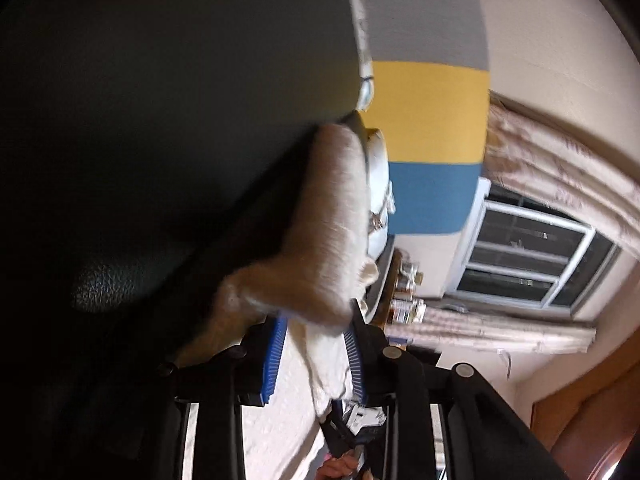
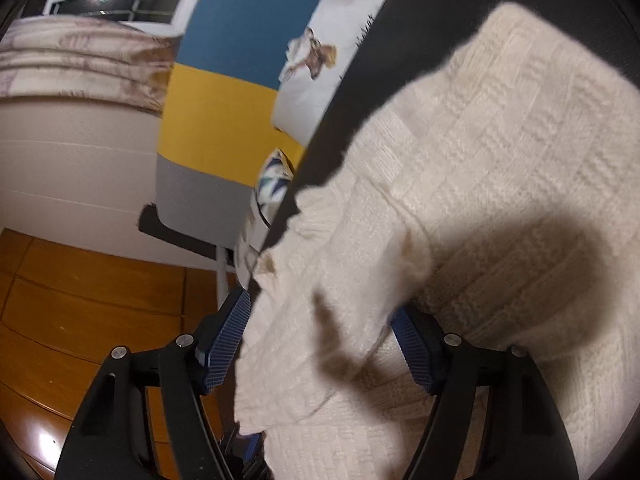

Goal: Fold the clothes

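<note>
A cream knitted sweater lies spread over a dark surface, and its lower edge hangs between the blue pads of my right gripper. Those jaws stand wide with the knit loose between them and no visible pinch. In the left wrist view, which is rolled onto its side, a bunched fold of the same sweater runs along the edge of the dark surface and down between the pads of my left gripper. There is slack beside the left pad, so the cloth sits there unpressed.
A headboard panel in blue, yellow and grey stands behind, with a printed white pillow against it. A window with pale curtains fills one wall. Wooden floor lies beside the surface. A person's hand shows at the bottom.
</note>
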A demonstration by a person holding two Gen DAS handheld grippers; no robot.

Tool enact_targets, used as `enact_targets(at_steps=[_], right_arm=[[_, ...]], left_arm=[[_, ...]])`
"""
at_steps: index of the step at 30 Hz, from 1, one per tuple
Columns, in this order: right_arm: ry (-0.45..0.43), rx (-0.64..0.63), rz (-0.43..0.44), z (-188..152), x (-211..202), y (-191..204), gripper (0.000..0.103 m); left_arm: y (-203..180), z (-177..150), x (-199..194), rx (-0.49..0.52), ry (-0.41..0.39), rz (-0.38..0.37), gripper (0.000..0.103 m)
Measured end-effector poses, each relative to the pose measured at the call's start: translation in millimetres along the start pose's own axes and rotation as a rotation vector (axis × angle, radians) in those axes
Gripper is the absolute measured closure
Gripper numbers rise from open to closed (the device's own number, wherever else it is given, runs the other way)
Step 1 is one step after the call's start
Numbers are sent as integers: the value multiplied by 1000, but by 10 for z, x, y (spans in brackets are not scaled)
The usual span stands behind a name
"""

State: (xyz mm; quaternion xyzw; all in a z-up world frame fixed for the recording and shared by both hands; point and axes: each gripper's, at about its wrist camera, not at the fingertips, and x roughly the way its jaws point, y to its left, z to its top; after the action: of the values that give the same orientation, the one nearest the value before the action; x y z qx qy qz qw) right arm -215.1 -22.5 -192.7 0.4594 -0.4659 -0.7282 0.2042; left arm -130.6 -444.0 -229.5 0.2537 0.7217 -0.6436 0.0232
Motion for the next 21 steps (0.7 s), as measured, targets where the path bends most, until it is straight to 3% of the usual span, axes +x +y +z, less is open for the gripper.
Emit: enact_targets(at_steps=[4, 10, 13, 15, 17, 21], right_arm=[[14, 18, 41, -3, 7, -71, 29], [1, 186, 185, 24, -42, -316, 29], [-13, 156, 114, 3, -40, -295, 45], [-18, 128, 52, -24, -27, -294, 82], [-26, 113, 6, -58, -35, -315, 92], [-40, -64, -114, -90, -72, -25, 93]], left_arm=[[-43, 39, -38, 19, -72, -8, 75], [-59, 94, -16, 58, -85, 28, 75], [-118, 87, -15, 92, -92, 48, 75], [-150, 102, -22, 113, -101, 61, 75], [-196, 115, -29, 142, -109, 73, 78], [-411, 113, -55, 260, -116, 77, 87]])
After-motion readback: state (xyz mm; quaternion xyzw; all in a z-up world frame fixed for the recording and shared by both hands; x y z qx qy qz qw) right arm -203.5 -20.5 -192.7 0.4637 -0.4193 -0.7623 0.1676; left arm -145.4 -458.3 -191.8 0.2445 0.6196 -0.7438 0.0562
